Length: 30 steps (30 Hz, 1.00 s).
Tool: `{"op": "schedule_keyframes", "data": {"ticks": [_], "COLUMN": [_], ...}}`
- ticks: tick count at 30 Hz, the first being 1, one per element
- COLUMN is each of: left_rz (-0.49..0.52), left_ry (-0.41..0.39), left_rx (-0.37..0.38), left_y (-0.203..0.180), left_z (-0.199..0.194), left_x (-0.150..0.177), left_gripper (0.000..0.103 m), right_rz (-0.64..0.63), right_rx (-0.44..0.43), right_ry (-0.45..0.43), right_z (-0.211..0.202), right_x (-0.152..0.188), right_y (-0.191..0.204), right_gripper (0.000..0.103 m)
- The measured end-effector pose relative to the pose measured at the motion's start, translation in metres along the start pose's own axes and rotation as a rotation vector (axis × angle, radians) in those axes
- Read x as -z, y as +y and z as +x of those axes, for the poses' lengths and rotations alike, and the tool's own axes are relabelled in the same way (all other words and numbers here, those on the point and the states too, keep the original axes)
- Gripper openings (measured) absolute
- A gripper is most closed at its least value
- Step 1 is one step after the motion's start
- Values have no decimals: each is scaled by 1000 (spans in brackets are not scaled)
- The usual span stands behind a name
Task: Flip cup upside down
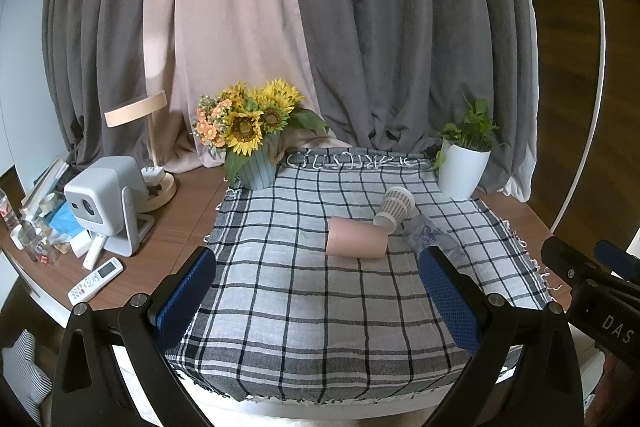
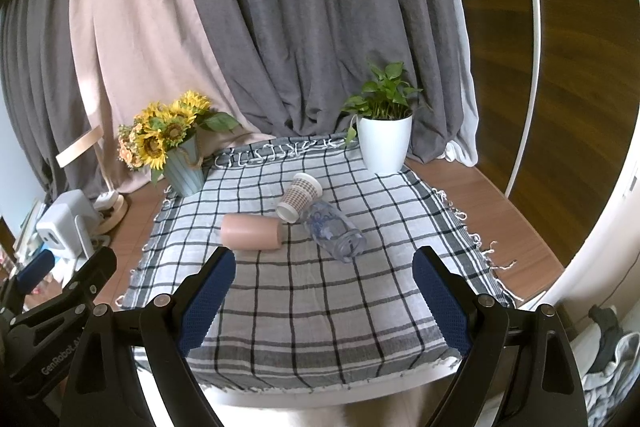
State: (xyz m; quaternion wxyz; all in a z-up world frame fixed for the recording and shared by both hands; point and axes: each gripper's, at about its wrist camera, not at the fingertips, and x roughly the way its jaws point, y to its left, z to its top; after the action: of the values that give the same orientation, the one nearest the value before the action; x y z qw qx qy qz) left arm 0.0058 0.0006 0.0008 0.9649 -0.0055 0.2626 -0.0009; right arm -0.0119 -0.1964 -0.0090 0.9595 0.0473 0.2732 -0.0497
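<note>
Three cups lie on their sides in a cluster on the checked cloth (image 2: 304,307), toward its far half: a pink cup (image 2: 251,231) on the left, a patterned paper cup (image 2: 299,197) just behind it, and a clear plastic cup (image 2: 334,231) to the right, touching or nearly touching the paper one. The left gripper (image 1: 318,301) and the right gripper (image 2: 324,301) both hover at the near edge with jaws spread wide and nothing between them. The pink cup looks like the easiest first pick, since its near side is free. A sound approach is to close across its middle, lift it off the cloth, then rotate the wrist until the rim faces down, keeping well away from the neighbouring cups so they do not roll
</note>
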Motion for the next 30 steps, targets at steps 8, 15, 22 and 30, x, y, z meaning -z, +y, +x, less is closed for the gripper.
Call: {"op": "schedule_keyframes", "data": {"ticks": [8, 15, 22, 30], "left_rz": [-2, -1, -2, -2], "left_ry": [3, 3, 4, 5], "left_rx": [1, 2, 1, 3], "left_y": [-2, -2, -2, -3], "left_z": [1, 2, 2, 4], "left_x": [1, 2, 2, 2], "left_gripper": [103, 103, 103, 103], "right_rz": [2, 3, 6, 7], "right_rx": [1, 0, 1, -1], "right_ry": [1, 1, 1, 2], "right_z": [1, 1, 2, 1], "right_x": [0, 0, 0, -1], "right_y": [0, 0, 1, 1], "right_gripper": [90, 90, 90, 90]}}
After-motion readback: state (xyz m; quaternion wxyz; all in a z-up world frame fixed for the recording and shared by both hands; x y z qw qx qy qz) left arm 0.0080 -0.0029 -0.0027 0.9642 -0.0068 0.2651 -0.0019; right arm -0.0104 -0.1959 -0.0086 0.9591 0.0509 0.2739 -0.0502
